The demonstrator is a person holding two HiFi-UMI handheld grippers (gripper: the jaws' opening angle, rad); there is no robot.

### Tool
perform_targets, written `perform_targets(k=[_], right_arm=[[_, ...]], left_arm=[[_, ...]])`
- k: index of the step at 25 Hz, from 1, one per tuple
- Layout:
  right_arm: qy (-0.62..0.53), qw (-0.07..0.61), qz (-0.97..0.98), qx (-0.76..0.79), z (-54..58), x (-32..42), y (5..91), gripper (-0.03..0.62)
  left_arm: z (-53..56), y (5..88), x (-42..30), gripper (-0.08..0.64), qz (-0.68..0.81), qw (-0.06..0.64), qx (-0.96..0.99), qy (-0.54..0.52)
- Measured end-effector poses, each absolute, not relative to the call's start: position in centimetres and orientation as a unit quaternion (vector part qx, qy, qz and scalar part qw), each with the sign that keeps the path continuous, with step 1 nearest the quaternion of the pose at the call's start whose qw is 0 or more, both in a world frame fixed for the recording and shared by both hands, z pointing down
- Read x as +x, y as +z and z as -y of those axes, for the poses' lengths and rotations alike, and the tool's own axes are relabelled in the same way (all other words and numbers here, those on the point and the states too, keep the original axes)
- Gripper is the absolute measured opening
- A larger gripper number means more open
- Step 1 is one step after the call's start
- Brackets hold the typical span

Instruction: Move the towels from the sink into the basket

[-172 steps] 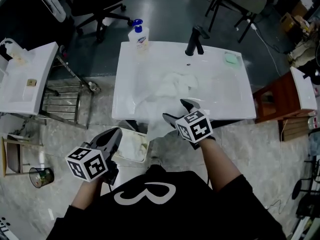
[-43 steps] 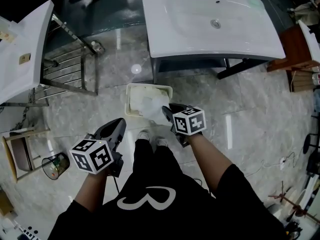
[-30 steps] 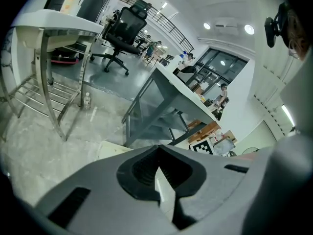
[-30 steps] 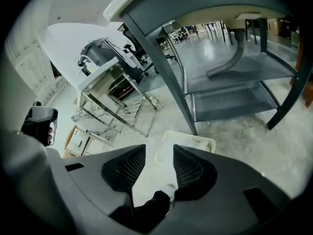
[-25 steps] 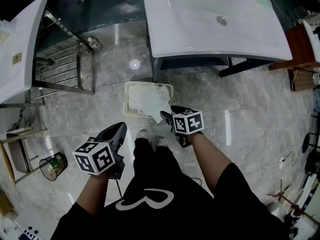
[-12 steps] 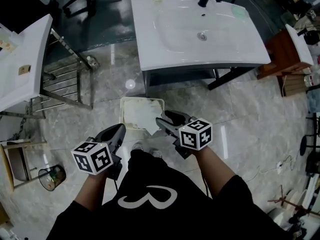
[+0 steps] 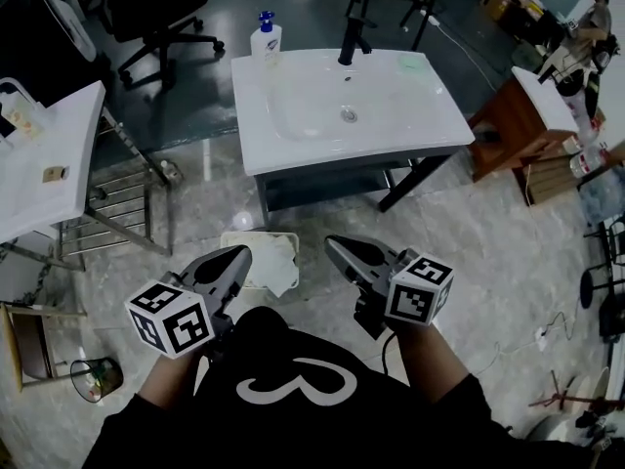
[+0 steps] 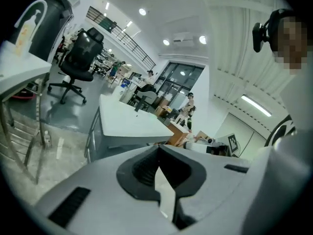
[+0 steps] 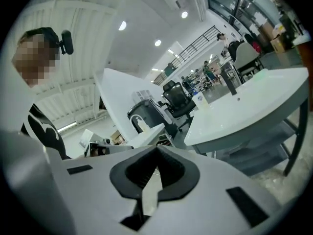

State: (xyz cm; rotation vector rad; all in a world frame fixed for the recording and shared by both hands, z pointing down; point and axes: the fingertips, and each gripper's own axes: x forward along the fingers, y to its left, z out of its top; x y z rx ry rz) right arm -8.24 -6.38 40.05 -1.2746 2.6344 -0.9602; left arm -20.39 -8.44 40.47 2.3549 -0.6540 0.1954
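Lying crumpled, white towels [image 7: 277,261] fill the basket [image 7: 256,234], one corner overhanging.

Glossy sink [image 7: 410,115], cloth towels [image 7: 279,266], shiny floor [image 7: 488,233]

The right gripper [image 9: 157,151], its jaws just closed tip to tip with nothing between them, faces a white sink [image 9: 264,98] at right bearing a black faucet [image 9: 228,78], with a black office chair [image 9: 176,98] farther off.
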Motion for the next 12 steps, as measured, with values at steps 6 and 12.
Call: perform_targets(k=[6,12], right_arm=[[-0.237,0.034,-0.878,-0.414,2.5,-6.7,32.9,0.003],[-0.174,0.046,-0.892,-0.415,1.1,-5.8,27.7,0.003]], left_arm=[[5.2,33.3,-16.4,0.006,0.180,0.290,0.939,0.050],[4.2,28.2,-14.6,0.006,0.154,0.236,0.959,0.038]])
